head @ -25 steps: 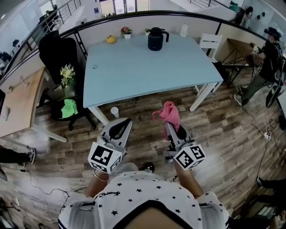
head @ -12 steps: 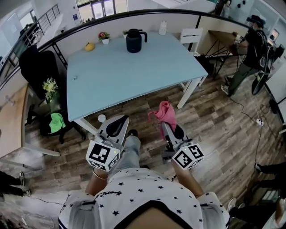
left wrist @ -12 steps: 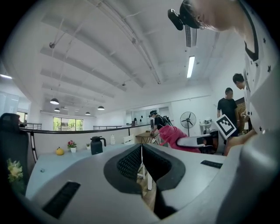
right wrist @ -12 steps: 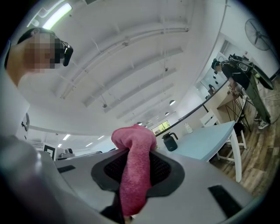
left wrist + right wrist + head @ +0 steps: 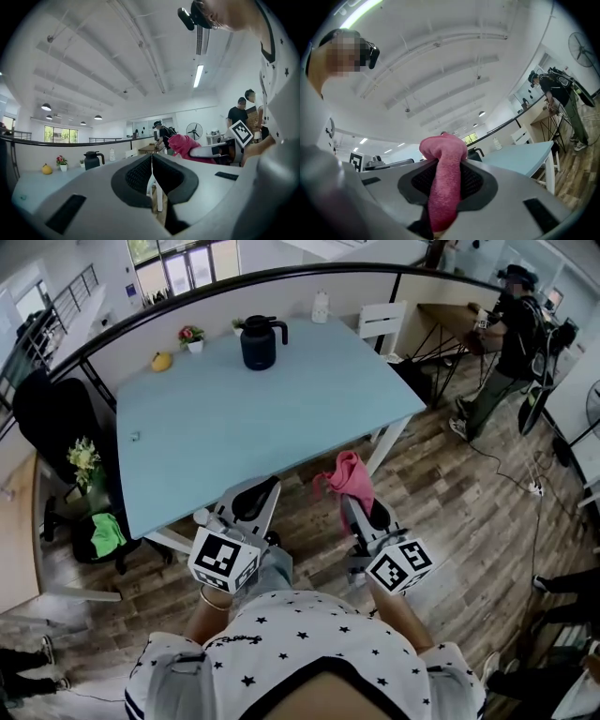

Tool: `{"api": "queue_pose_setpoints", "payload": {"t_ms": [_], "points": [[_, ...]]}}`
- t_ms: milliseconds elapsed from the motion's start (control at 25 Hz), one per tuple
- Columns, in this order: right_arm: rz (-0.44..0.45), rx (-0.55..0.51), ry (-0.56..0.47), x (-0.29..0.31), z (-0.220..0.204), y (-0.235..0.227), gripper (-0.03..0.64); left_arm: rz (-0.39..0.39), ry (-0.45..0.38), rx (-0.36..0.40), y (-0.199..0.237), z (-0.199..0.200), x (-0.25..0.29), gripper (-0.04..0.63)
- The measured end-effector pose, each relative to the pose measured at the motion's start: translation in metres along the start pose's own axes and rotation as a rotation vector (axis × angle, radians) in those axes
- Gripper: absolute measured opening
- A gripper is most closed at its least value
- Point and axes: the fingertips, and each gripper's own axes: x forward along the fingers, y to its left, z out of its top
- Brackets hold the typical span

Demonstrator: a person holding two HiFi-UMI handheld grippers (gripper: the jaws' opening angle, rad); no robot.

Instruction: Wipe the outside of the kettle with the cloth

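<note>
Light-blue surface point(image 5: 262, 418); kettle point(image 5: 258, 343) upright near its far edge, well apart from both tools. Left hand-held gripper point(image 5: 151, 164): jaws pressed together on nothing (only its own view confirms that). Right hand-held gripper point(image 5: 445, 180): clenched on the pink cloth point(image 5: 443, 192); head view shows just the cloth bunched past the tips.

A light-blue table point(image 5: 281, 418) carries a small flowerpot point(image 5: 191, 337), a white bottle point(image 5: 320, 307) and, seemingly, a yellow fruit point(image 5: 161, 361).

Bright even overhead lighting; soft shadows; strong fisheye edge distortion; near claw surfaces blurred.
</note>
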Motion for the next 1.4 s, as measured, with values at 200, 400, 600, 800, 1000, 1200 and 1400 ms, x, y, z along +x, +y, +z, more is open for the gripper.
{"api": "queue_pose_setpoints", "payload": {"t_ms": [200,400,600,800,1000,1200,1400], "points": [[-0.022,-0.005,0.014,0.049,0.002,-0.017,0.1,0.009,0.006,-0.005,0.053,-0.004,0.029,0.029],[-0.044,-0.019,0.032,0.097,0.006,-0.034,0.1,-0.007,0.004,-0.013,0.098,-0.003,0.061,0.029],[-0.045,-0.022,0.056,0.154,0.005,-0.046,0.1,0.001,0.011,-0.027,0.149,-0.008,0.083,0.029],[-0.044,-0.019,0.08,0.213,0.001,-0.055,0.1,0.043,0.031,-0.048,0.208,-0.018,0.094,0.03],[-0.013,-0.018,0.102,0.273,-0.006,-0.057,0.1,0.102,0.021,-0.063,0.26,-0.024,0.093,0.029],[0.028,-0.01,0.132,0.322,-0.02,-0.053,0.1,0.147,0.009,-0.085,0.296,-0.032,0.087,0.029],[0.063,0.021,0.182,0.361,-0.036,-0.059,0.1,0.222,0.043,-0.091,0.321,-0.042,0.085,0.031]]}}
